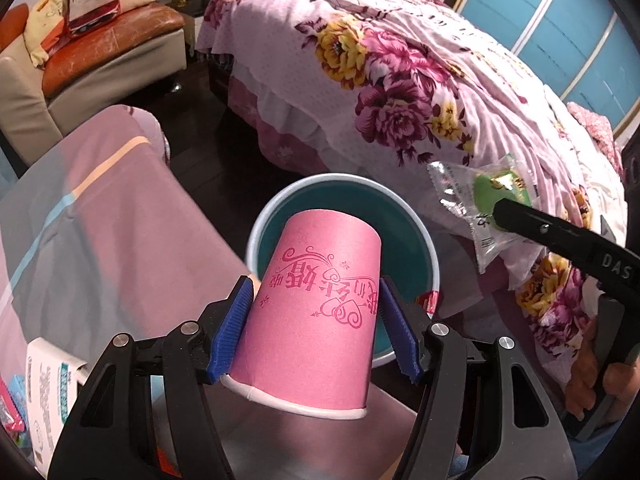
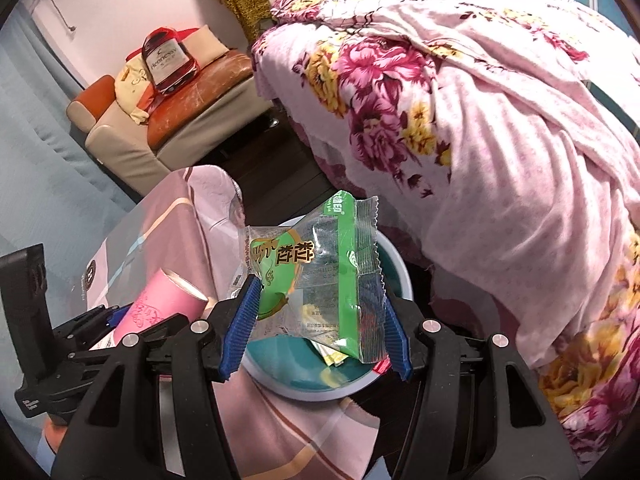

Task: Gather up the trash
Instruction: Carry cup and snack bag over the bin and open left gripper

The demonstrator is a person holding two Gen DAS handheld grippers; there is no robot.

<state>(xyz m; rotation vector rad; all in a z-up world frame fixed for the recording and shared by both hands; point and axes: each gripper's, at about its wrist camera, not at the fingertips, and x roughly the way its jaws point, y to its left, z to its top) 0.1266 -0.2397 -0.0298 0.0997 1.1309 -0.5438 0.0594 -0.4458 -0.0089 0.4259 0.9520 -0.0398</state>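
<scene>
Now both pieces of trash hang over the teal bin (image 1: 424, 248): the left gripper (image 1: 316, 324) clamps the pink paper cup (image 1: 316, 304), the right gripper (image 2: 316, 332) the green snack wrapper (image 2: 320, 276). Next, I judge, each lets go above the opening.

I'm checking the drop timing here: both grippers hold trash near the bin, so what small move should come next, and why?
Probably open the left gripper and let the pink paper cup fall. Its blue fingers clamp the cup, which already hangs over the teal bin. The right gripper holds the green snack wrapper above the same bin, so it could release right after.
</scene>
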